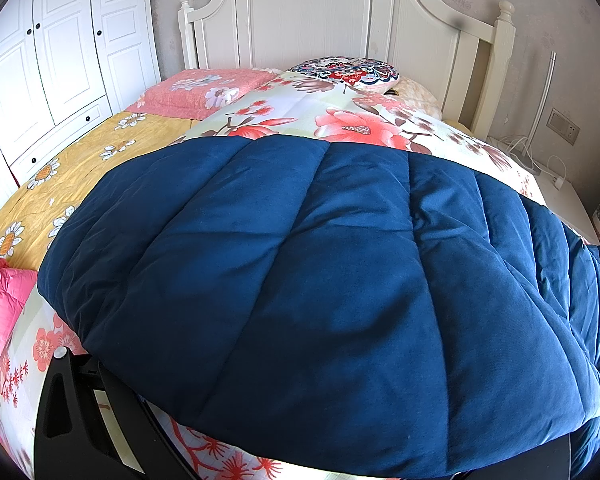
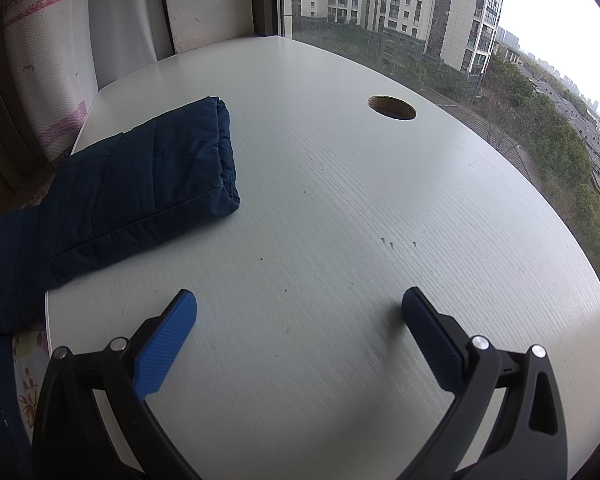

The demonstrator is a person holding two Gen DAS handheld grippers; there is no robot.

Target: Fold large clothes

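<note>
One navy sleeve (image 2: 140, 188) lies cuff-first toward the desk's (image 2: 340, 240) middle.

The padded coat (image 1: 320, 280) lay spread over the quilt (image 1: 340, 120) on the bed, with the headboard (image 1: 320, 12) beyond at twelve o'clock, pillows (image 1: 204, 92) at eleven and a wardrobe (image 1: 52, 60) at ten. Its sleeve (image 2: 140, 192) rested on the desk (image 2: 340, 220) at ten o'clock of the right gripper (image 2: 298, 312), a cable hole (image 2: 392, 108) at one.
</note>
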